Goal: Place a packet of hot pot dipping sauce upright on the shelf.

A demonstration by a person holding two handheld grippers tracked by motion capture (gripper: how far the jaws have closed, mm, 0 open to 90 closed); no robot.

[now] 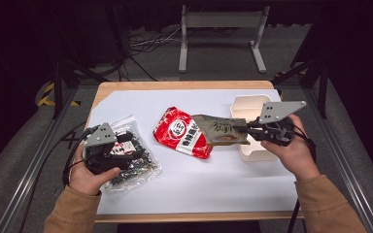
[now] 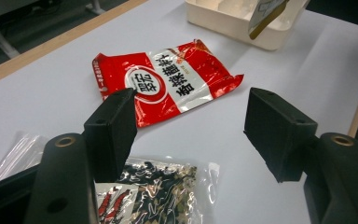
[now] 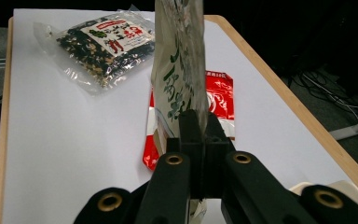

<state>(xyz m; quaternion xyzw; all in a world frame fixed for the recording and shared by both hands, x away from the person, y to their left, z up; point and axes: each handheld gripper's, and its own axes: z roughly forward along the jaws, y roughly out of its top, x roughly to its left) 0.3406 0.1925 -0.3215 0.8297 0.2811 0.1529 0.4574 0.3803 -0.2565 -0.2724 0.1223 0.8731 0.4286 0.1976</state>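
Right gripper (image 3: 196, 122) pinching tan pouch (image 1: 218, 130) above desk (image 1: 184, 189), next to white bin (image 1: 250, 103).
Bin looks empty to me; red packet (image 1: 182, 132) and clear bag (image 1: 136, 165) not yet binned. My left gripper (image 2: 193, 128) spread, holding nothing.

Glossy foil red packet (image 2: 165, 83); clear crinkly plastic bag (image 1: 131, 150); matt white tray (image 1: 252, 109).

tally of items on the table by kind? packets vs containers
Snack packets: 3 — red packet, clear bag of dark mix, tan packet clamped in the right gripper and lifted off the table.
Containers: 1 — white tray.
Total: 4
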